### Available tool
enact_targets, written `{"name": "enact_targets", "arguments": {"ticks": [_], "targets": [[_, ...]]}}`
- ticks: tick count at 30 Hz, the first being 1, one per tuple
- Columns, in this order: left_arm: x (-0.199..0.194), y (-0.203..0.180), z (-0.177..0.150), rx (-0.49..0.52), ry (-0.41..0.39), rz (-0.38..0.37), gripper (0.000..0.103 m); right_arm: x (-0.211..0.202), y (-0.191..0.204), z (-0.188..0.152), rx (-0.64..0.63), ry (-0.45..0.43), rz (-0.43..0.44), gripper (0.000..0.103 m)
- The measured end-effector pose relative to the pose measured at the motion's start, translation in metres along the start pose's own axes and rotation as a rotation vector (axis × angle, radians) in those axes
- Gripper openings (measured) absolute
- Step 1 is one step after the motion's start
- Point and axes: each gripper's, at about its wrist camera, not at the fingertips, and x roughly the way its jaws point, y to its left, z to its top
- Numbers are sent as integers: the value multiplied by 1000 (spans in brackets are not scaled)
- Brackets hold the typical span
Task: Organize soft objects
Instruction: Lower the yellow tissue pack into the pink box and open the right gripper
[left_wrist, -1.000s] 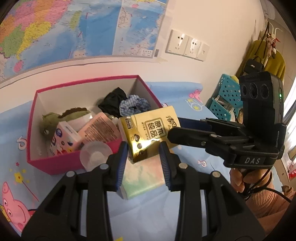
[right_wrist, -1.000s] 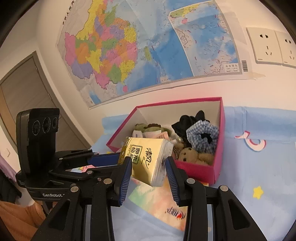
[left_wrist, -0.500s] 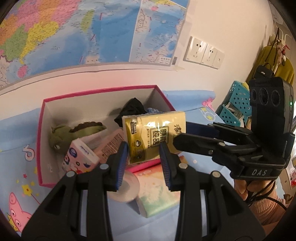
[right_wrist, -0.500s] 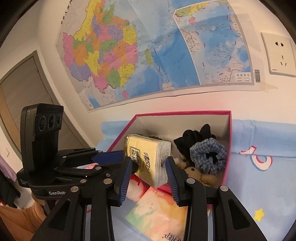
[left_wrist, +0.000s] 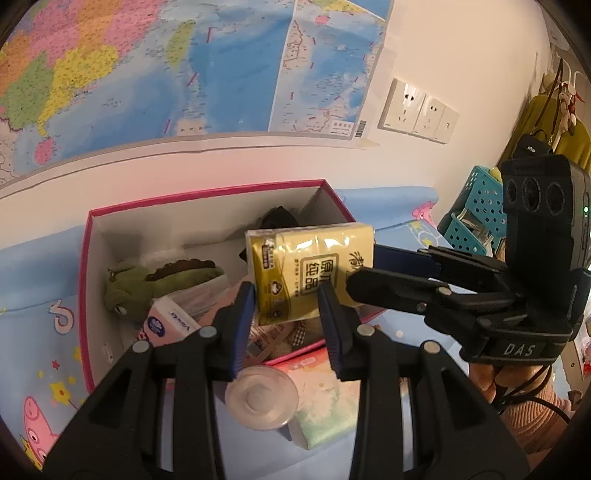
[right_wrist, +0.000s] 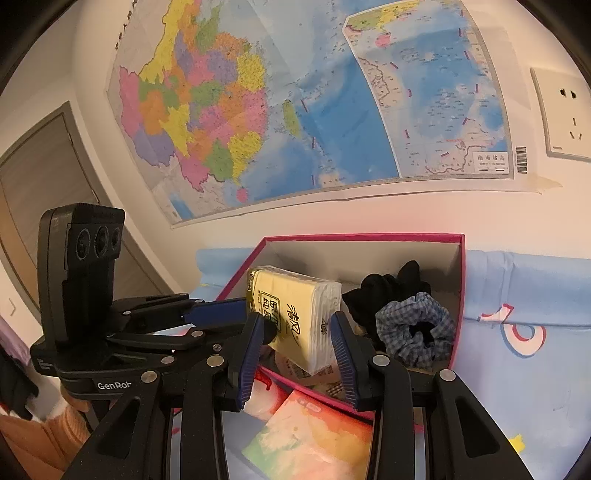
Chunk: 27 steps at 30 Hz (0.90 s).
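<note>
Both claws grip one yellow tissue pack (left_wrist: 310, 275): left claw (left_wrist: 286, 317) narrow on its near end, right claw (right_wrist: 299, 343) pinching the side edge. Pack hangs above the pink box (left_wrist: 88, 280), over the box's right half, long axis running across the box. Below it in the box: green plush (left_wrist: 147, 284), gingham scrunchie (right_wrist: 415, 328). Likely next: lower straight down. Neither claw is nearer.

Box (left_wrist: 207, 195) back-left floor bare; dinosaur toy (left_wrist: 155, 282), scrunchies (right_wrist: 413, 328) crowd rest; wall close behind.
</note>
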Motion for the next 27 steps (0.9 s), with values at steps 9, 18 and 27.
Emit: {"name": "enact_targets", "arguments": {"ticks": [9,18,27], "targets": [[4,6,4,0,4,7,37,3,0,3,1,1,0,39],[6,9,10,4,1,15,37,8,-1,10,1,-4,-1,39],[9,13,13,6,2,22,37,12,-3,14,3,-5,2,39]]}}
